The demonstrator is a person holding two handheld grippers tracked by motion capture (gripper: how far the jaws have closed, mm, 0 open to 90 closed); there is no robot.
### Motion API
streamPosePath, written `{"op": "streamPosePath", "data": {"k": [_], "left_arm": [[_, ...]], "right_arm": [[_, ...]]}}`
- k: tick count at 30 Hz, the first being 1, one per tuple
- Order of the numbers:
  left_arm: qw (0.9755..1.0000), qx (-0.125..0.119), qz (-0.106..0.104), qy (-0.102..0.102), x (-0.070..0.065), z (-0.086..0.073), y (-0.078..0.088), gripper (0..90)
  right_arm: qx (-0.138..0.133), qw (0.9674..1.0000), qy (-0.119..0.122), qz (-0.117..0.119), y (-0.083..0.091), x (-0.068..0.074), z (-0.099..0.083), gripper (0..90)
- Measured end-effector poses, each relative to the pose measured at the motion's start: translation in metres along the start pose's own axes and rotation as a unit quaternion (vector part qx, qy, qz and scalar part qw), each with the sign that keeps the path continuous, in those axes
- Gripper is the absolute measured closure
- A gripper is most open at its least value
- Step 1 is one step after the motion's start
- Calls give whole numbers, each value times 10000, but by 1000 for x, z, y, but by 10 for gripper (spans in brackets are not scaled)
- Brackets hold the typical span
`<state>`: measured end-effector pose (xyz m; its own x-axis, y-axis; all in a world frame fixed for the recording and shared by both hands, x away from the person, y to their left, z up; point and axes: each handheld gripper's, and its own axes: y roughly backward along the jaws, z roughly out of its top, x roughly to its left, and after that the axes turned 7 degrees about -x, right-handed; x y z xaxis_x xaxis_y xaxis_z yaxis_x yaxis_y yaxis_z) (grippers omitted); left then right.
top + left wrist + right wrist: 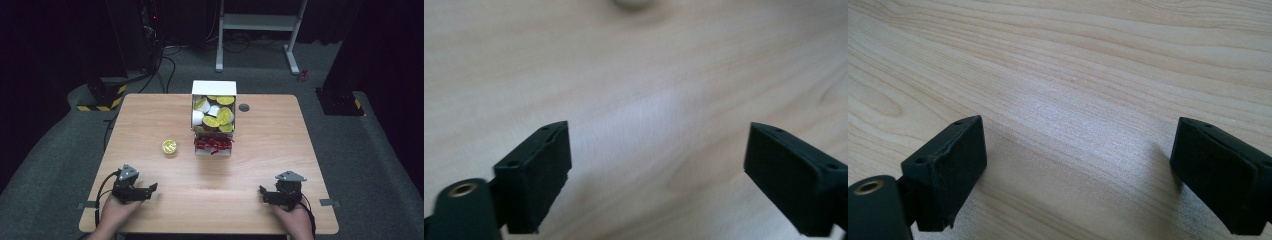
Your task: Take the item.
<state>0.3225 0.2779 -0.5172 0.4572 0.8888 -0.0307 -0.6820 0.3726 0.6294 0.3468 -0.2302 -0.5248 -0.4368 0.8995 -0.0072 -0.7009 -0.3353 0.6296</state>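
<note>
Yellow-lidded cup (169,146) sat alone on the desk (260,165), just to the left of the white box (214,117) that stood at the middle of the far half. That box held more yellow-lidded and white cups, with a small heap of red pieces (213,144) in the tray at its near end. Well nearer than the box and to its left, the left hand-held gripper (150,190) rested low over the bare wood with its jaws spread apart and nothing between them. Nearer than the box and to its right, the right hand-held gripper (263,192) sat in the person's hand, its jaws likewise wide apart over bare wood, holding nothing. Both grippers pointed inward, toward each other, well short of the lone cup.
</note>
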Motion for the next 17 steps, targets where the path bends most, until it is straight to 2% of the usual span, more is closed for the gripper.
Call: {"op": "streamPosePath", "data": {"k": [2,4,10,13,17], "left_arm": [[9996,119,148,-197,-2,-6,-3,67],[9998,14,132,-155,-1,-10,-4,40],[9998,-60,154,-141,0,-14,-3,21],[9998,-72,155,-119,0,-15,-2,21],[9997,-52,149,-177,0,-15,-1,21]], "right_arm": [[-2,10000,-23,-1,0,0,0,79],[-5,10000,-7,-3,0,0,0,79],[-4,10000,-3,-4,0,0,0,78],[-2,10000,-8,-87,-2,1,1,79],[3,10000,-23,-74,-3,0,2,79]]}}
